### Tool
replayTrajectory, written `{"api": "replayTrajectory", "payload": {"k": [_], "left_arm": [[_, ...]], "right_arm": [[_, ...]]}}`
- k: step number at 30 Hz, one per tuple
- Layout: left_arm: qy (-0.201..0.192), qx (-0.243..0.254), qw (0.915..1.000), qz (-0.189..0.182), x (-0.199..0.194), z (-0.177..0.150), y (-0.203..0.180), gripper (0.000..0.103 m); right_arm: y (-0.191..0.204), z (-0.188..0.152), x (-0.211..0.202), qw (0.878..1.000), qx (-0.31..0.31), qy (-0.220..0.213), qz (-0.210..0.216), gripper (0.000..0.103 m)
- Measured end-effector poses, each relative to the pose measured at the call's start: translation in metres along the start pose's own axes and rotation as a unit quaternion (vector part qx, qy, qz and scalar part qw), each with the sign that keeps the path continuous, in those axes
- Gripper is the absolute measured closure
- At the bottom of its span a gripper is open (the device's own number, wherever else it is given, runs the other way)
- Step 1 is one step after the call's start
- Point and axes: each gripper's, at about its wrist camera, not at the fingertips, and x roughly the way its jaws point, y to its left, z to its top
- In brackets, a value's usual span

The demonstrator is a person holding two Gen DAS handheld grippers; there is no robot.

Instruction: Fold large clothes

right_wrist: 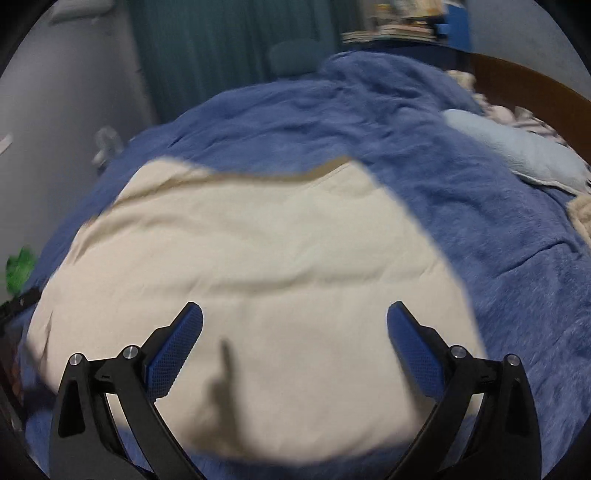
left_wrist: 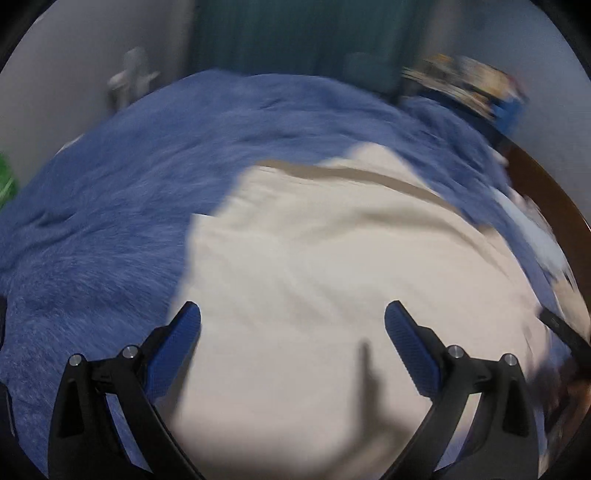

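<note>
Around me lay a blue blanket (right_wrist: 480,206), a pale pillow (right_wrist: 517,151), teal curtains (right_wrist: 221,48) and stacked books (right_wrist: 399,26).

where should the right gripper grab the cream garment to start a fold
Take the cream garment at its near right edge, low in the right wrist view, coming in from the right over the blue blanket. The cloth lies flat and spread, so only its border gives the open right gripper a lip to pinch. The left gripper, also open, could likely mirror this on the left edge.
</note>
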Motion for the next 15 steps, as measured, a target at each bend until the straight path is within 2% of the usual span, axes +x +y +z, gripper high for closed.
{"api": "replayTrajectory", "payload": {"k": [2, 4, 6, 9, 11, 12, 13, 15], "left_arm": [[0.023, 0.03, 0.9993, 0.002, 0.003, -0.015, -0.015, 0.007], [0.044, 0.051, 0.9974, 0.027, 0.009, -0.028, -0.018, 0.007], [0.046, 0.042, 0.9972, 0.041, 0.007, -0.034, -0.009, 0.007], [0.058, 0.004, 0.9961, 0.067, 0.004, -0.046, 0.023, 0.006], [0.093, -0.084, 0.9921, 0.006, 0.01, -0.057, 0.058, 0.006], [0.104, -0.121, 0.9868, -0.025, 0.013, -0.06, 0.072, 0.007], [0.104, -0.142, 0.9833, -0.045, 0.011, -0.062, 0.081, 0.007], [0.093, -0.13, 0.9864, -0.039, 0.005, -0.062, 0.078, 0.007]], "right_arm": [[0.005, -0.014, 0.006, 0.999, -0.019, 0.03, -0.005, 0.007], [0.005, -0.021, 0.008, 0.999, -0.028, 0.042, -0.016, 0.007], [-0.009, -0.03, 0.005, 0.998, -0.018, 0.049, -0.044, 0.007], [-0.043, -0.044, 0.0, 0.994, 0.023, 0.072, -0.085, 0.007], [-0.074, -0.054, -0.002, 0.99, 0.073, 0.096, -0.075, 0.007], [-0.085, -0.059, -0.003, 0.989, 0.093, 0.102, -0.06, 0.007], [-0.092, -0.062, -0.007, 0.988, 0.104, 0.099, -0.049, 0.008], [-0.089, -0.064, -0.017, 0.991, 0.095, 0.073, -0.051, 0.009]]}}
